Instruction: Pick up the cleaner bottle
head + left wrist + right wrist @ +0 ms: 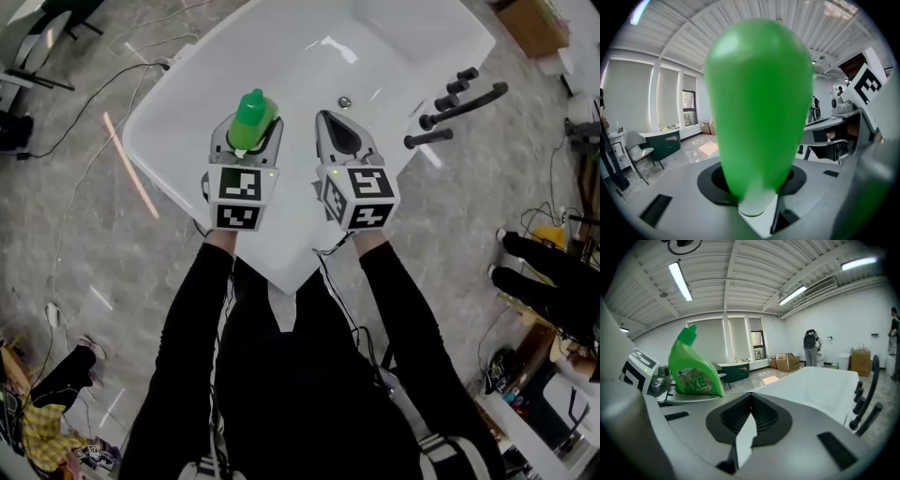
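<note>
One big thing first: the white bathtub (pixel 300 66) fills the top of the head view, and we place everything else against it. The green cleaner bottle (pixel 255 111) hangs over the tub's near-left part, clamped between the fingers of the left gripper (pixel 254 131). It leans a bit in the right gripper view. The right gripper (pixel 328 117) is over the tub's near middle, fingers together with nothing in them. Black handles (pixel 459 98) sit at the tub's right edge, and the drain (pixel 344 101) is on the tub floor beyond the right gripper.

We judge the pick basically made. To finish well: even squeeze, straight lift, level out the lean, stay off the handles, leave the right gripper clear.

Writing: white "AXE" on the bottle's label (pixel 696 386). We can't read the smaller print above it.
</note>
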`<state>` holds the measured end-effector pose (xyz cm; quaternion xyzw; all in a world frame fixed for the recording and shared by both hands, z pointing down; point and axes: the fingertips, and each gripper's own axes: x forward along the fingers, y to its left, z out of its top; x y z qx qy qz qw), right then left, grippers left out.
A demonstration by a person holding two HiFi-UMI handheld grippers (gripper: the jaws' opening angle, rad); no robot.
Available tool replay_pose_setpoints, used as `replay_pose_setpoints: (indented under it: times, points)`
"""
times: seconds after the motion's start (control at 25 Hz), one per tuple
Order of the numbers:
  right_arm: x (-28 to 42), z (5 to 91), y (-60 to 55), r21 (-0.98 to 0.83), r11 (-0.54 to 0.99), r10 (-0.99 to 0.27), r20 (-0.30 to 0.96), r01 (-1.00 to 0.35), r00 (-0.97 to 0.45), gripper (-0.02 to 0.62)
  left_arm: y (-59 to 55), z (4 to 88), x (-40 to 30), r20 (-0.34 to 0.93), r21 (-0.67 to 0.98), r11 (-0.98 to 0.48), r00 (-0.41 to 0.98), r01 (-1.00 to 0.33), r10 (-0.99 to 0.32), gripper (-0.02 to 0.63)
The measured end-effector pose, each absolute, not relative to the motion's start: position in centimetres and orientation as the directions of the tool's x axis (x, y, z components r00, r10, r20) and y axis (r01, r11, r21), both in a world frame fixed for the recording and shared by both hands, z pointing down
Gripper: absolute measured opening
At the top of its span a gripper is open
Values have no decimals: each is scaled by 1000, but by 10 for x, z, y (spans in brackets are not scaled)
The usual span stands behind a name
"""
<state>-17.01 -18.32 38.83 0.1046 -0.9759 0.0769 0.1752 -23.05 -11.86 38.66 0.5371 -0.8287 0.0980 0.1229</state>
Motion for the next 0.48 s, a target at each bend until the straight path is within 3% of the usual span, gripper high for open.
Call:
replay_pose_setpoints:
  times: [0.48]
  points:
    - [-195, 392, -139, -104, 977, -138, 363, -187, -921, 2, -66, 385, -255, 312, -25, 443, -428, -896, -848, 193]
